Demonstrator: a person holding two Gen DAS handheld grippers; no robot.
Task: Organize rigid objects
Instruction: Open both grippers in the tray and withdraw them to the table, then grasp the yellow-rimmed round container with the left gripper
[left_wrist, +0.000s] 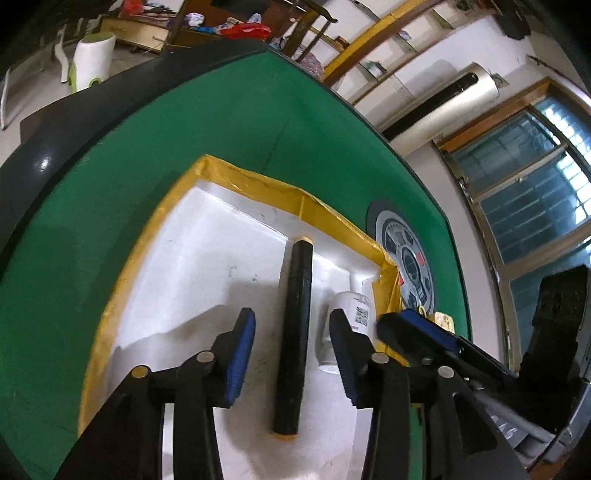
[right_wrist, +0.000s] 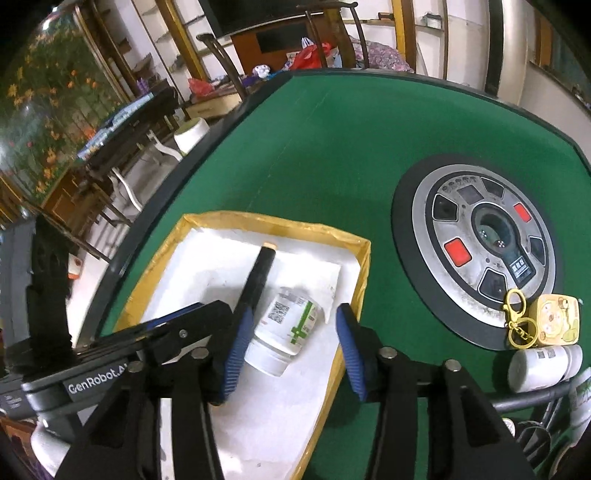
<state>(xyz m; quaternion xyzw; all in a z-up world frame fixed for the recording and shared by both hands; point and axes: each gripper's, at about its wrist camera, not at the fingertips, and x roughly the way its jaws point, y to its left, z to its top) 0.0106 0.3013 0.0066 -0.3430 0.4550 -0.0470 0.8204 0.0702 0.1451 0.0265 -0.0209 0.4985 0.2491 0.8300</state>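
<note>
On the green counter (right_wrist: 332, 147) sits a shallow white tray with a yellow taped rim (right_wrist: 280, 221), and both grippers hang over it. In the left wrist view the left gripper (left_wrist: 291, 354) has its blue-padded fingers (left_wrist: 242, 354) spread apart on either side of a long black cylinder with pale ends (left_wrist: 295, 332); the cylinder lies flat on the tray floor, running from about 6 o'clock toward 12 o'clock, and the pads do not touch it. At 3 o'clock from the cylinder lies a white bottle with a printed label (left_wrist: 354, 314), partly hidden behind the right-hand finger. In the right wrist view the right gripper (right_wrist: 291, 343) is likewise open, its fingers (right_wrist: 351, 350) straddling that same white bottle (right_wrist: 284, 332), which lies on its side with its cap toward 7 o'clock; it looks free of the pads, though the left pad is very close. The black cylinder (right_wrist: 256, 277) lies beside the bottle at about 11 o'clock. Off the tray, at 3 o'clock, a round grey control panel with red buttons (right_wrist: 476, 251) is set into the counter, with a yellow keyring charm (right_wrist: 554, 321) and a second white bottle (right_wrist: 543, 365) by its near edge.
</note>
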